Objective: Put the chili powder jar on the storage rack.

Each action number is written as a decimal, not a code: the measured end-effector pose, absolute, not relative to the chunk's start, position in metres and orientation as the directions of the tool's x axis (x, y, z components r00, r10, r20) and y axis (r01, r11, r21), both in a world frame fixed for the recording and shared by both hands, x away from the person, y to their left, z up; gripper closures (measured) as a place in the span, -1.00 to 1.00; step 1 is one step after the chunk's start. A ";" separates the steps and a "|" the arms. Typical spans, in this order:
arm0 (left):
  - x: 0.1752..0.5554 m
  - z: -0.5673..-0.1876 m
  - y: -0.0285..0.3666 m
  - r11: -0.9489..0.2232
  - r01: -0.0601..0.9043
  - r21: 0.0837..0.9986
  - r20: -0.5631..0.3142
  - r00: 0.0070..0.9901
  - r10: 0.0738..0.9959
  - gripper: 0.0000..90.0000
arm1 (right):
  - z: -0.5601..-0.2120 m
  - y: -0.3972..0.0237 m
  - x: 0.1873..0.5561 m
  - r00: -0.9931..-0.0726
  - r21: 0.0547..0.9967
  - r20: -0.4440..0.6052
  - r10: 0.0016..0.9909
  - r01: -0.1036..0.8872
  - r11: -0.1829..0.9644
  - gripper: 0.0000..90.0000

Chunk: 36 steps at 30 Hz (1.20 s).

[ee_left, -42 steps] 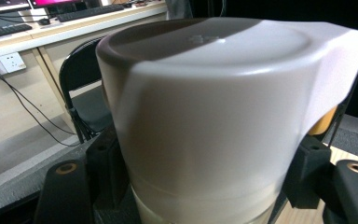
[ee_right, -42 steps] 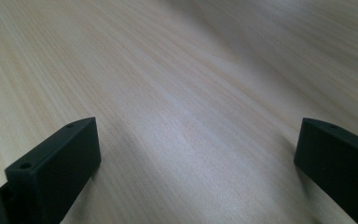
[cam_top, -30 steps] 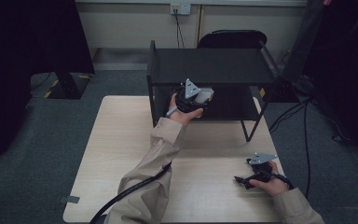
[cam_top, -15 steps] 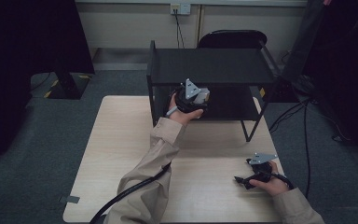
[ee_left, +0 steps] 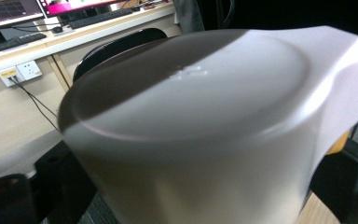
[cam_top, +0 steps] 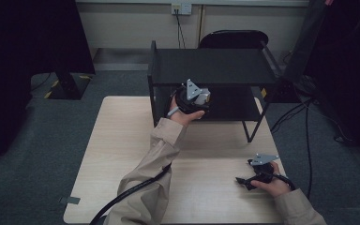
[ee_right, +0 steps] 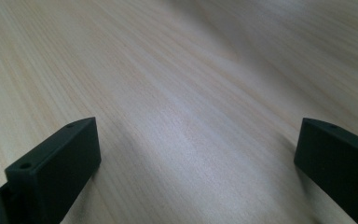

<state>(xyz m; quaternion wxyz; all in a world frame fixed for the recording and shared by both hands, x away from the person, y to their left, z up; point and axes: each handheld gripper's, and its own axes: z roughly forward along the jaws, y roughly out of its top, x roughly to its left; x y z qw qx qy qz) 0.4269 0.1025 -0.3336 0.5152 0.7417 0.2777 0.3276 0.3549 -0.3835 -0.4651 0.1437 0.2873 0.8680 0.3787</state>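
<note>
the white cup (ee_left: 200, 135) sits clamped between my left tool's (cam_top: 193, 96) jaws, held up at the front of the black shelf rack (cam_top: 211, 65), about level with its lower shelf. it's smooth and round, so if my squeeze goes soft it could slide out and drop onto the worktop (cam_top: 122, 140) — or i clip the rack's frame going in. my right tool (cam_top: 258, 176) rests low on the worktop, jaws spread wide with nothing between them.

The left hand-held gripper (cam_top: 193, 96) is held raised on an outstretched arm, its jaws clamped; the right hand-held gripper (cam_top: 258, 172) is held low, jaws spread wide.
</note>
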 end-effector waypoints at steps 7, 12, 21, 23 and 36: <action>0.428 -0.331 0.109 -0.330 0.072 0.941 0.201 0.664 0.720 -0.99 | -0.465 -0.384 0.355 -0.794 0.740 -0.031 0.608 0.391 0.548 -1.00; 0.427 -0.331 0.119 -0.333 0.072 0.940 0.195 0.687 0.700 -1.00 | -0.465 -0.383 0.355 -0.794 0.740 -0.031 0.608 0.390 0.548 -1.00; 0.417 -0.332 0.134 -0.325 0.061 0.944 0.187 0.713 0.676 -1.00 | -0.465 -0.383 0.355 -0.794 0.740 -0.032 0.607 0.390 0.548 -1.00; 0.414 -0.332 0.137 -0.322 0.055 0.945 0.187 0.717 0.672 -1.00 | -0.465 -0.383 0.355 -0.794 0.740 -0.032 0.608 0.390 0.548 -1.00; 0.393 -0.329 0.153 -0.339 0.037 0.940 0.203 0.739 0.643 -1.00 | -0.465 -0.383 0.354 -0.792 0.741 -0.031 0.610 0.391 0.546 -1.00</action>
